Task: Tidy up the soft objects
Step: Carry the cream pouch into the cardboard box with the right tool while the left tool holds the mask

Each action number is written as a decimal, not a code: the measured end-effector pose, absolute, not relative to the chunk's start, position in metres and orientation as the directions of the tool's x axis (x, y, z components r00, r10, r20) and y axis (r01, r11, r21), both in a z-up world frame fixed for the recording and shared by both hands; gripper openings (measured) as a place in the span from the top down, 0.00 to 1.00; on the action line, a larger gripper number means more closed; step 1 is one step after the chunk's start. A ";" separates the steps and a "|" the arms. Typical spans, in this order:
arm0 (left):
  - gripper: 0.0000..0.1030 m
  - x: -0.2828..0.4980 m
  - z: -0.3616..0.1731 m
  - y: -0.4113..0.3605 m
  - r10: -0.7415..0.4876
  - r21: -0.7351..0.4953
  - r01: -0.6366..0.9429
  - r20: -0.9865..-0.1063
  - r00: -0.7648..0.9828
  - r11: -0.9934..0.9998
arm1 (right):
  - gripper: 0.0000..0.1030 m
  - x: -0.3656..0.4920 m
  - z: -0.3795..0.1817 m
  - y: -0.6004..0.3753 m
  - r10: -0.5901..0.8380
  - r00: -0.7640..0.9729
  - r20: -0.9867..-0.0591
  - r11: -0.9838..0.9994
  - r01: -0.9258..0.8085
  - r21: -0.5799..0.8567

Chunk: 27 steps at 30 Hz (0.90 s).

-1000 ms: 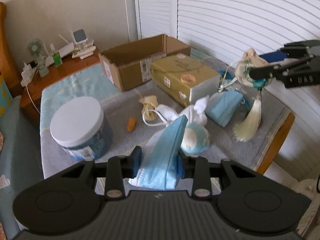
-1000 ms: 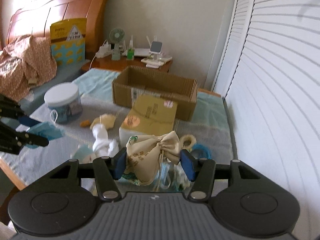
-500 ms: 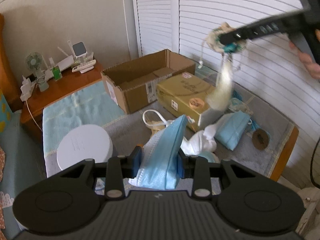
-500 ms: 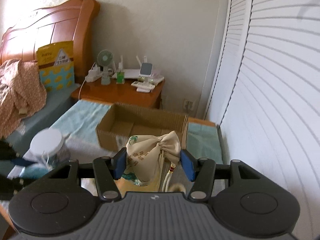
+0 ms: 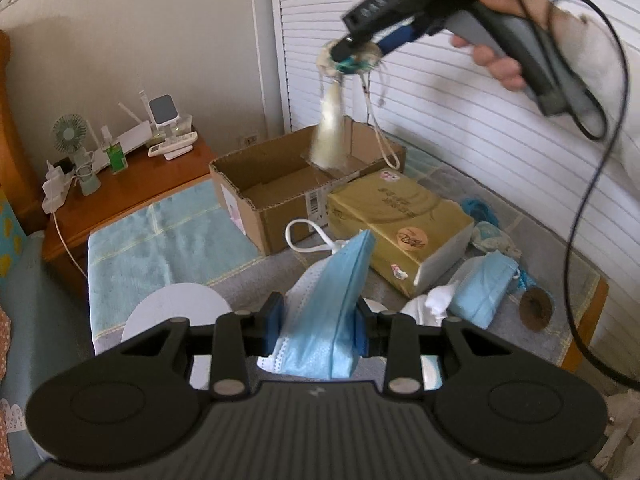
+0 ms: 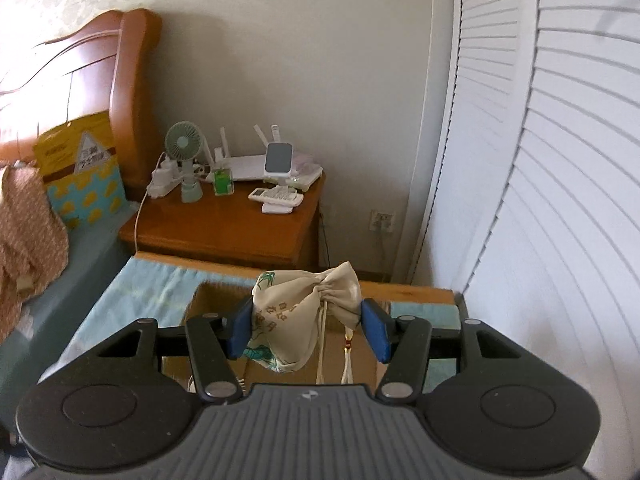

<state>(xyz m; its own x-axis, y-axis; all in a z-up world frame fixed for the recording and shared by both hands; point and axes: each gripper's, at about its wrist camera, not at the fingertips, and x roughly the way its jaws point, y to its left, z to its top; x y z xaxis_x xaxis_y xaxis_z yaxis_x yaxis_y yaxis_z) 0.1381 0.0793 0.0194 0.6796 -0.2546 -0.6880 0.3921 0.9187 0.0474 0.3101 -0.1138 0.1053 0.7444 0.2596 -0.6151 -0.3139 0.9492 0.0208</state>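
My left gripper (image 5: 320, 326) is shut on a folded blue face mask (image 5: 340, 304) and holds it above the grey table cloth. My right gripper (image 6: 306, 330) is shut on a cream drawstring pouch (image 6: 304, 320) with a tassel. In the left wrist view the right gripper (image 5: 352, 50) holds the pouch (image 5: 352, 60) high above the open cardboard box (image 5: 280, 184), its tassel (image 5: 330, 136) hanging toward the box. The box (image 6: 208, 304) shows just below the pouch in the right wrist view.
A yellow packet (image 5: 396, 220) lies next to the box. Another blue mask (image 5: 484, 292), white cloth (image 5: 436, 300) and a white-lidded jar (image 5: 176, 312) lie on the table. A wooden nightstand (image 6: 232, 224) with a fan and gadgets stands behind. White louvred doors (image 6: 560, 200) run along the right.
The right gripper has lifted the pouch from the table's right side up and over the cardboard box. The left gripper has risen a little with the mask still in it.
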 end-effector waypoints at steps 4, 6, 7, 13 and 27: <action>0.67 0.143 0.016 0.083 -0.244 0.040 0.375 -0.696 0.676 0.926 | 0.40 0.335 0.105 -0.107 0.283 0.732 -0.620 0.949 -0.308 0.069; 0.67 0.146 0.014 0.085 -0.239 0.040 0.371 -0.700 0.673 0.928 | 0.40 0.343 0.100 -0.105 0.286 0.724 -0.627 0.951 -0.297 0.090; 0.67 0.148 0.013 0.086 -0.236 0.040 0.368 -0.702 0.672 0.929 | 0.40 0.346 0.096 -0.103 0.294 0.715 -0.634 0.949 -0.298 0.103; 0.67 0.153 0.010 0.088 -0.232 0.039 0.366 -0.709 0.666 0.930 | 0.40 0.363 0.076 -0.091 0.304 0.682 -0.665 0.949 -0.275 0.153; 0.67 0.158 0.009 0.088 -0.243 0.036 0.379 -0.710 0.661 0.925 | 0.40 0.366 0.048 -0.096 0.228 0.645 -0.729 0.969 -0.227 0.102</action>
